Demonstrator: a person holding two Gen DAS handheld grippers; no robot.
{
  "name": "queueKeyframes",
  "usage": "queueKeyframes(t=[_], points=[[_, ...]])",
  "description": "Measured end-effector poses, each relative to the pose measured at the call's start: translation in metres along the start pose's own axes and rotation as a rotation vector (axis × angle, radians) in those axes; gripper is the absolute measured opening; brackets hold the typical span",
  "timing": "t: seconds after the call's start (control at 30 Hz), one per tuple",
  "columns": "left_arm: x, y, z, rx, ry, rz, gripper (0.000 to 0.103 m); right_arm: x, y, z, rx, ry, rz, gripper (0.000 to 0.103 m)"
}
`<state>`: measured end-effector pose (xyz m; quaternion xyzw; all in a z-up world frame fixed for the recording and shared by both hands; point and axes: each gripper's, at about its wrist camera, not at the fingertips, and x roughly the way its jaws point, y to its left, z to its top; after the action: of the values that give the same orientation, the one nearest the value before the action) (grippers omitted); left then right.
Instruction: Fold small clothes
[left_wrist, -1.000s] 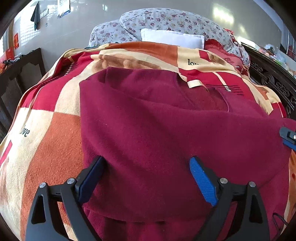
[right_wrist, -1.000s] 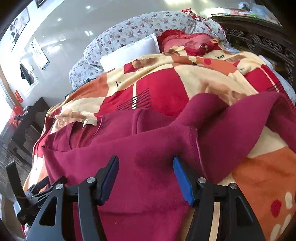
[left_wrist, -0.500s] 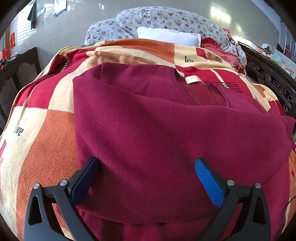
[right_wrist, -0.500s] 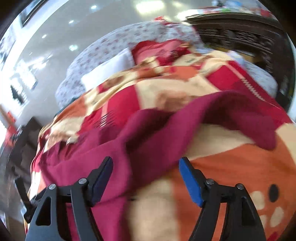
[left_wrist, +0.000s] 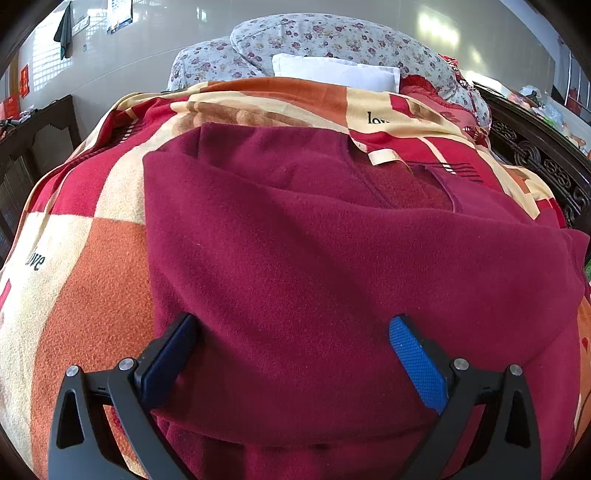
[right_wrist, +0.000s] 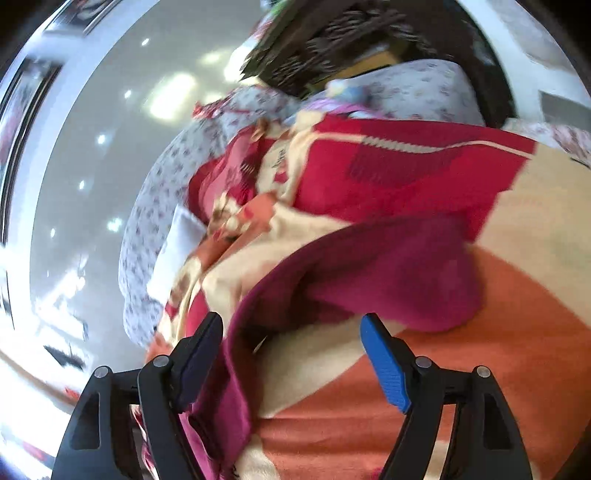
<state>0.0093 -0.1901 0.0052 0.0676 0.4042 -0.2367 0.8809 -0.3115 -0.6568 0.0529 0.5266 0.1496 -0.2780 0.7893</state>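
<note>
While the maroon fleece top (left_wrist: 314, 266) lies spread on the patchwork blanket (left_wrist: 85, 280), both grippers stand off it for the next fold.

On the left, the left gripper (left_wrist: 291, 354) hovers with its jaws at full spread, straddling the top's near folded edge without pinching it, probably so the 1 fold already laid stays flat. To the right, the right gripper (right_wrist: 291, 354) has its jaws opening; the loose sleeve (right_wrist: 388, 273) lies just ahead, a strip of it beside the left pad, nothing clamped.

the garment (left_wrist: 314, 266) lies spread on the blanket (left_wrist: 85, 295), with pillows (left_wrist: 332, 70) behind it.
</note>
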Motion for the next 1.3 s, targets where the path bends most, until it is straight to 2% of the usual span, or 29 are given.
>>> queueKeyframes(t=[0.23,0.3,0.43,0.53,0.6,0.73,0.87,0.93,1.03,1.17,1.2,1.3], points=[[0.000,0.000,0.000,0.000,0.000,0.001,0.103,-0.016,-0.022,0.019,-0.024,-0.065,-0.161,0.081],[0.000,0.000,0.000,0.001,-0.001,0.002,0.103,-0.013,-0.027,0.026,-0.048,-0.062,-0.190,0.081],[0.000,0.000,0.000,0.002,0.000,0.002,0.103,0.001,-0.026,0.038,-0.168,-0.040,-0.321,0.081],[0.001,0.000,-0.001,0.003,0.000,0.003,0.103,0.007,-0.031,0.042,-0.198,-0.008,-0.345,0.081],[0.001,-0.001,-0.001,0.003,0.000,0.003,0.103,0.003,-0.032,0.042,-0.193,-0.028,-0.329,0.081],[0.001,-0.001,-0.001,0.003,0.000,0.004,0.103,-0.005,-0.024,0.038,-0.168,-0.039,-0.205,0.081],[0.001,-0.001,-0.001,0.004,0.000,0.004,0.103,0.006,-0.015,0.041,-0.035,0.023,-0.019,0.081],[0.001,-0.001,-0.001,0.004,0.000,0.003,0.103,0.015,-0.011,0.042,0.018,0.046,0.024,0.081],[0.001,-0.001,-0.001,0.004,0.000,0.003,0.103,0.036,0.000,0.044,0.054,0.115,0.025,0.081],[0.002,-0.001,-0.002,0.004,0.000,0.002,0.103,0.068,0.004,0.045,0.101,0.197,-0.051,0.081],[0.002,-0.001,-0.002,0.004,0.000,0.002,0.103,0.071,0.003,0.045,0.105,0.201,-0.054,0.078],[0.002,0.000,-0.002,0.002,-0.001,0.000,0.103,0.077,0.010,0.046,0.029,0.195,-0.070,0.010]])
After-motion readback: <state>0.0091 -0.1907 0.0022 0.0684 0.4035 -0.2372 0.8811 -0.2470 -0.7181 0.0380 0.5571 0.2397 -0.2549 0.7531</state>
